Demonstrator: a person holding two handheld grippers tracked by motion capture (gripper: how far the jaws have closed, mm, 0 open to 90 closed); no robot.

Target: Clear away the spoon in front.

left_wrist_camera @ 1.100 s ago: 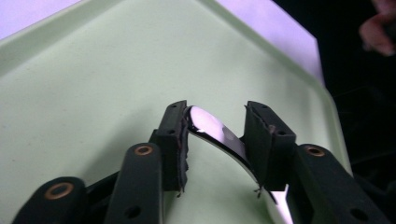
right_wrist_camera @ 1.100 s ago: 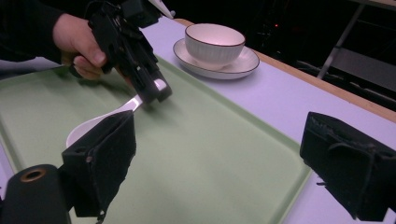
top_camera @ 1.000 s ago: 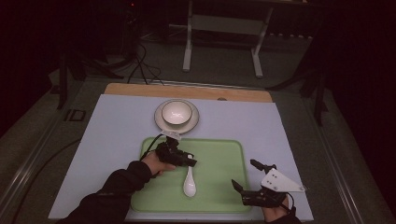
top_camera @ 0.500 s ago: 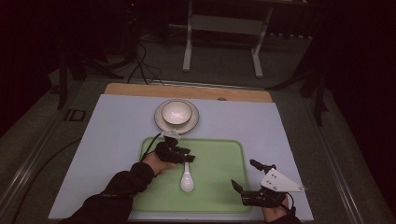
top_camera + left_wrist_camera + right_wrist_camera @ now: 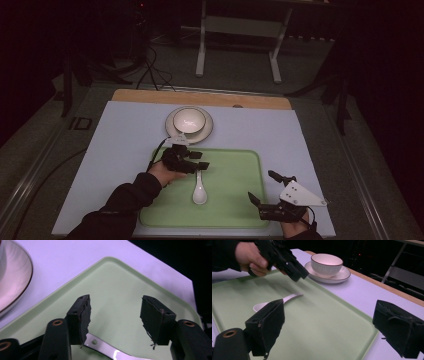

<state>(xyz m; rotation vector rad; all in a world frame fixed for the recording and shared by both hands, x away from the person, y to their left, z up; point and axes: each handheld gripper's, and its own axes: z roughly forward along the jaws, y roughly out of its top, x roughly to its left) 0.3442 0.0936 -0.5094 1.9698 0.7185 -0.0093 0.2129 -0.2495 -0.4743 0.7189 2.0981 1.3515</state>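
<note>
- The left claw [image 5: 192,159] sits over the green tray's [image 5: 235,200] 10 o'clock corner, its jaws parted and gripping nothing; they point toward 3 o'clock in the high view.
- The left hand [image 5: 162,174] wraps the tool from behind, and the dark sleeve [image 5: 117,210] runs back toward 7 o'clock off the bench [image 5: 125,135].
- In the left gripper view the two black pads [image 5: 80,315] stand well apart above the tray floor, with the white spoon's [image 5: 110,351] handle passing beneath them, nearer the left pad.
- The spoon [image 5: 199,189] lies on the tray, bowl end toward 6 o'clock, handle tip just below the left claw.
- The right claw [image 5: 262,187] hovers at the tray's 4 o'clock corner, jaws spread wide and empty, facing 9 o'clock.
- A white bowl [image 5: 188,120] rests on a saucer [image 5: 207,131] at 12 o'clock of the tray, just beyond its rim.
</note>
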